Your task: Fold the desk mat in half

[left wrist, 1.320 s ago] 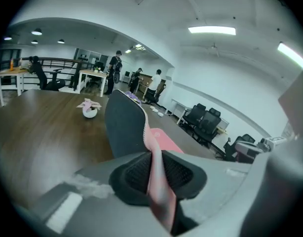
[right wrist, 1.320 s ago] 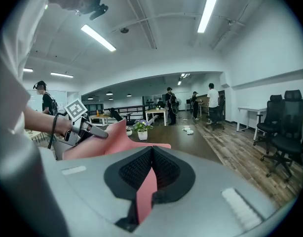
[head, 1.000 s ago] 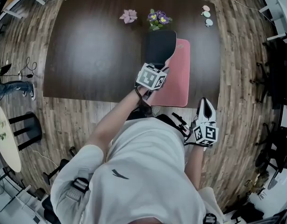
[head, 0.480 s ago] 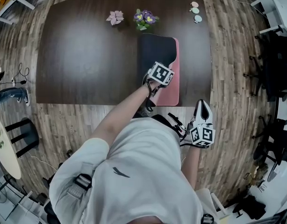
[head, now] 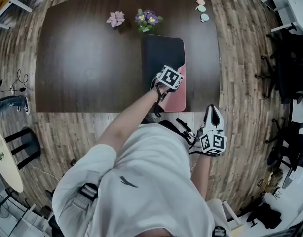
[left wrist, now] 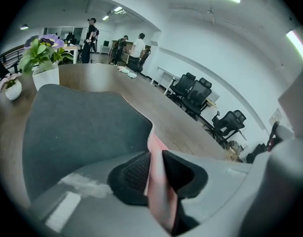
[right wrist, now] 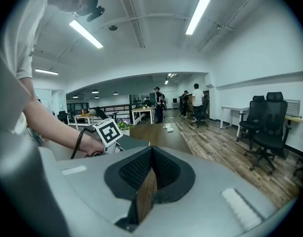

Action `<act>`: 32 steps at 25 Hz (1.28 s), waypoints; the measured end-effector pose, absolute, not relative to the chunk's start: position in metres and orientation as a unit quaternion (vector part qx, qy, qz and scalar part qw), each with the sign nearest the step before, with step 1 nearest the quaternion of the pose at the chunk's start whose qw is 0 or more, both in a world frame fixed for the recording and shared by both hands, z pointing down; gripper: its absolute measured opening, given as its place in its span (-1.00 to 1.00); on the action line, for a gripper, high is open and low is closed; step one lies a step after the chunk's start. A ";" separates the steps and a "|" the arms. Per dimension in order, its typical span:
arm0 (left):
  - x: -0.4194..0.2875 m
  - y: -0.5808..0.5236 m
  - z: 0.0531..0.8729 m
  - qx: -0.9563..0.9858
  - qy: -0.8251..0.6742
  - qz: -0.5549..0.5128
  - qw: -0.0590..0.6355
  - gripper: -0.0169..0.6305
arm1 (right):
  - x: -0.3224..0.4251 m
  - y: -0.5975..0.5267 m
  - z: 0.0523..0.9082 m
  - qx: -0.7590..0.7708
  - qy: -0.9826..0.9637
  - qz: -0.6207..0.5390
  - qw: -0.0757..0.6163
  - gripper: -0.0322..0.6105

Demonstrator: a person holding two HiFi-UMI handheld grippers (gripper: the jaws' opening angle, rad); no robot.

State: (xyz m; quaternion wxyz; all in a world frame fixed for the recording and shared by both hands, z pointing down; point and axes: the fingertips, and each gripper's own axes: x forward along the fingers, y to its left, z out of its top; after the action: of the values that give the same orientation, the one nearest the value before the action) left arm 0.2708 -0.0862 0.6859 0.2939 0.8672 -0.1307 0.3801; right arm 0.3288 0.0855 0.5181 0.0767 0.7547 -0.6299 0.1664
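Head view: my left gripper holds the pink, dark-backed desk mat, folded over right of centre on the dark brown counter, just below potted purple flowers. Left gripper view: the jaws are opening, with the mat's edge between them. Right gripper view: my right gripper is closed and empty.

Flower pot just beyond desk mat

The mat lies at about 4 o'clock from the middle of the table, its long side running 12 to 6. It is folded over so that its dark grey underside faces up, with the pink top face showing only as a strip along its 3 o'clock edge and 5 o'clock corner. Its lifted pink edge stands pinched between the opening jaws of my left gripper.
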 end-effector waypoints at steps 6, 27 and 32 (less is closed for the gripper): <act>0.273 -0.081 0.679 0.877 -0.118 0.368 0.285 -0.58 | 0.327 0.084 0.518 0.753 -0.634 0.161 0.075 -0.89; 0.026 -0.125 0.488 0.945 -0.288 0.112 0.108 -0.42 | 0.287 0.018 0.499 0.703 -0.698 0.118 0.068 -0.89; -0.075 -0.127 0.452 0.914 -0.393 0.096 0.038 -0.53 | 0.264 -0.015 0.488 0.675 -0.729 0.089 0.070 -0.89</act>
State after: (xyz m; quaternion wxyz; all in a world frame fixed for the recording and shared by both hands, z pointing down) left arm -0.0754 -0.1272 0.4520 0.0384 0.9138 -0.3928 0.0961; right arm 0.2636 -0.0149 0.4880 0.0700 0.6753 -0.7288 0.0891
